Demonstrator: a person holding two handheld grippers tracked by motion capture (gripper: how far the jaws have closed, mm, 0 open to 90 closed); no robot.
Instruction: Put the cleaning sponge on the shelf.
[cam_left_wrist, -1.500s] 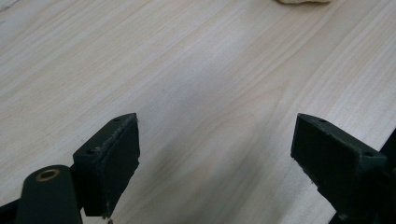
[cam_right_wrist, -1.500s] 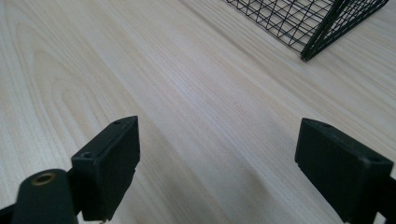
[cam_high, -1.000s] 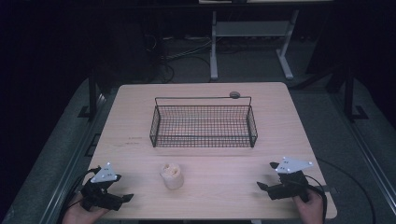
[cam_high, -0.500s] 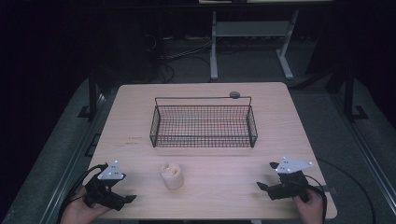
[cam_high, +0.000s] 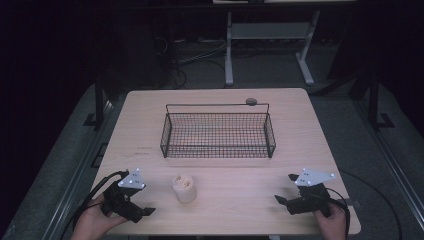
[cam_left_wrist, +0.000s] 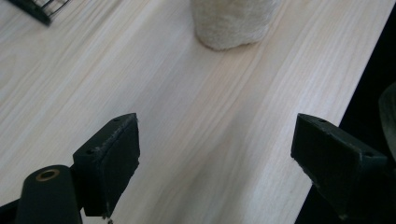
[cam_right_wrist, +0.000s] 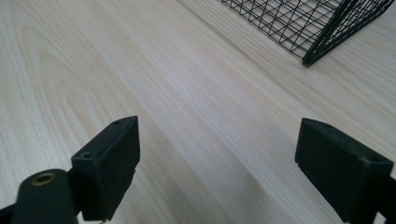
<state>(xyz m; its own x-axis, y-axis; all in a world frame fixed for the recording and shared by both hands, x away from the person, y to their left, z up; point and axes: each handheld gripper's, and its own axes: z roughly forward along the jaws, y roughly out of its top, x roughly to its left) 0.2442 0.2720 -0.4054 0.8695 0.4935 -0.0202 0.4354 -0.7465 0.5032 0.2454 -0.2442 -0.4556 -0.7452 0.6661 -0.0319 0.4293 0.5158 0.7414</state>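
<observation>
1. High view looked forward and down from above the near edge, taking in the whole table (cam_high: 150, 115).
2. Left gripper view sat low and close over the wood.
3. Right gripper view sat equally low, sharing the wire basket (cam_right_wrist: 303, 23) with the high view.

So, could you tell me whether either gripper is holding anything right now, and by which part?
Nothing is held: the left gripper and right gripper are both open, apart from the cream roll.

Dim lab setup, lone wooden table (cam_high: 320, 130), floor cables (cam_high: 195, 57), metal stand frame (cam_high: 270, 35) behind
</observation>
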